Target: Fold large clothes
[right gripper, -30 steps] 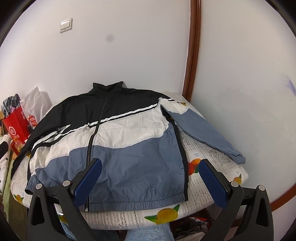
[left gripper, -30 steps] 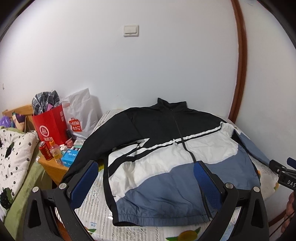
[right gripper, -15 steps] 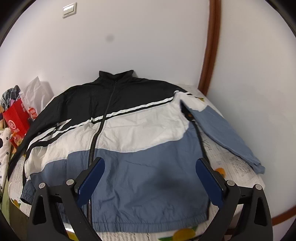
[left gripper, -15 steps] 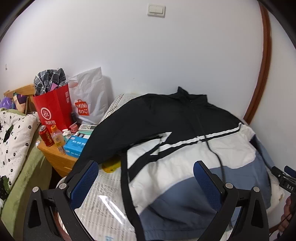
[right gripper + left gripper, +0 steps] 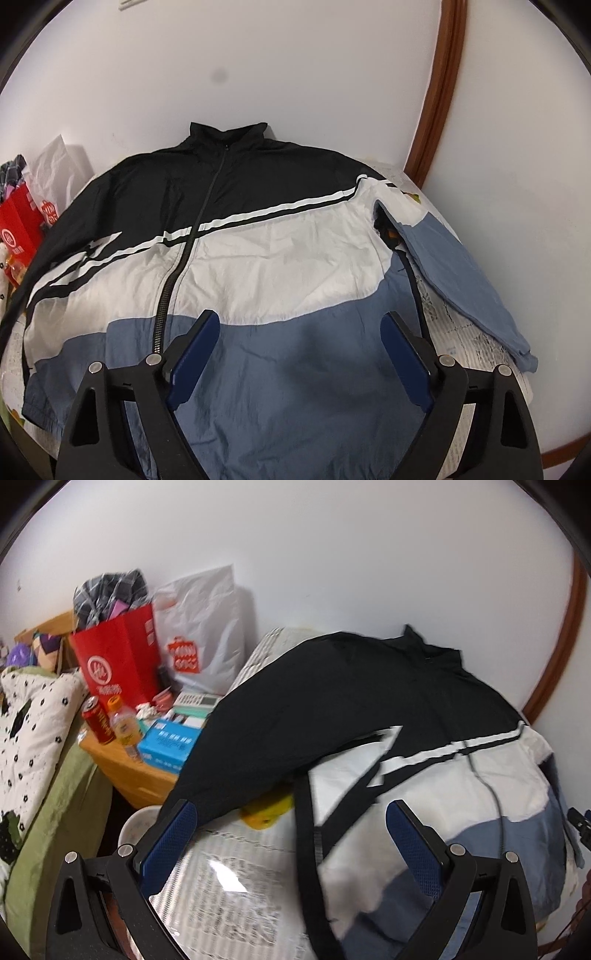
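A black, white and blue zip jacket (image 5: 280,266) lies spread flat, front up, on a table with a fruit-print cover (image 5: 461,332). Its blue right sleeve (image 5: 461,280) lies along the table's right side. Its black left sleeve (image 5: 266,746) runs down over the table's left edge. My left gripper (image 5: 291,823) is open and empty, above the jacket's left side near that sleeve. My right gripper (image 5: 299,332) is open and empty, above the blue lower front of the jacket.
A wooden nightstand (image 5: 129,771) left of the table holds a red can (image 5: 98,720), a drink bottle (image 5: 123,723), a blue box (image 5: 170,744), a red paper bag (image 5: 118,661) and a white plastic bag (image 5: 207,635). A bed with a patterned quilt (image 5: 26,731) lies further left. White walls stand behind.
Both grippers have moved forward and lower over the jacket. The left one has swung left toward the black sleeve; the right one has closed in on the blue front panel.
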Motion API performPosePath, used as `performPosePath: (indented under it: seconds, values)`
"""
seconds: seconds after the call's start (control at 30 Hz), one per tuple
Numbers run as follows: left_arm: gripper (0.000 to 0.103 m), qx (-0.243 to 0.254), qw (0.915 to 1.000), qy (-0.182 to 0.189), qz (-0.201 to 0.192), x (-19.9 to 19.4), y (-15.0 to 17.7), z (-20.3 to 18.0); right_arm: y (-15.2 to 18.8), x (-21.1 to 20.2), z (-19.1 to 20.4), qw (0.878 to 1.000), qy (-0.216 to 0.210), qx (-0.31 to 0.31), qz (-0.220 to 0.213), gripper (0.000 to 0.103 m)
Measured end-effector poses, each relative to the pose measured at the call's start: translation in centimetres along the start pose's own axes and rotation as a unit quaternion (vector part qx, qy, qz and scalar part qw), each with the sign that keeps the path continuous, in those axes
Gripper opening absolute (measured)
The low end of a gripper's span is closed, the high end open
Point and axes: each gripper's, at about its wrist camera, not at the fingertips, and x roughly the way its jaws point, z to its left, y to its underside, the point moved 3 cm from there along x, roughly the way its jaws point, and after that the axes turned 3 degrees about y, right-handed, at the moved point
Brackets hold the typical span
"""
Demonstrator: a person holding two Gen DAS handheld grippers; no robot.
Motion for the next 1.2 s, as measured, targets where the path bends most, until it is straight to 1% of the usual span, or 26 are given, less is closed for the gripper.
performPosePath:
  seconds: [0.13,0.23,0.43,0.5,0.53,0.6,0.7,0.8,0.83,0.87,0.9,0.97,1.03,1.2]
  values:
    - [0.102,-0.009,0.9997,-0.019,0.008,1.7,0.1,1.8,-0.6,1.3,0.1,1.0,0.002,-0.004,0.004,0.088]
    - [0.102,-0.006,0.9995,-0.026,0.018,3.1,0.3,2.6,-0.7,2.2,0.0,1.0,0.004,-0.001,0.01,0.088]
    - [0.101,0.008,0.9986,-0.04,0.033,5.5,0.6,3.1,-0.7,4.2,-0.5,0.999,0.019,0.001,0.028,0.088]
    - [0.1,0.018,0.9979,-0.053,0.033,6.2,0.5,3.2,-0.8,4.6,-0.7,0.999,0.021,0.002,0.031,0.088]
    - [0.1,0.028,0.9969,-0.066,0.032,6.7,0.5,3.3,-0.8,4.7,-0.7,0.999,0.023,0.002,0.033,0.088]
    - [0.094,0.038,0.9955,-0.08,0.034,7.4,0.6,3.4,-0.9,5.0,-0.8,0.999,0.026,0.001,0.035,0.088]
    - [0.086,0.041,0.9948,-0.081,0.045,8.7,0.7,3.7,-1.0,5.4,-0.8,0.999,0.031,-0.002,0.038,0.088]
    - [0.068,0.038,0.994,-0.089,0.051,9.6,0.9,4.0,-1.2,5.8,-0.7,0.999,0.035,-0.005,0.041,0.088]
    - [0.054,0.035,0.9943,-0.092,0.042,9.7,0.7,4.1,-1.3,5.9,-0.6,0.999,0.034,-0.005,0.042,0.088]
    - [0.036,0.031,0.9945,-0.095,0.034,9.7,0.5,4.3,-1.4,5.9,-0.6,0.999,0.034,-0.006,0.042,0.088]
    - [0.03,0.029,0.9943,-0.098,0.029,9.6,0.3,4.4,-1.5,6.0,-0.6,0.999,0.033,-0.007,0.042,0.088]
    - [0.014,0.02,0.9958,-0.086,0.024,9.4,-0.4,4.5,-1.7,6.1,-0.5,0.999,0.03,-0.008,0.041,0.088]
    - [0.011,0.008,0.9967,-0.079,0.015,9.0,-1.2,4.5,-1.9,6.2,-0.4,0.999,0.028,-0.01,0.04,0.088]
    - [0.008,0.014,0.9972,-0.07,-0.02,7.2,-4.0,3.0,-2.8,5.9,-0.7,0.999,0.026,-0.008,0.027,0.088]
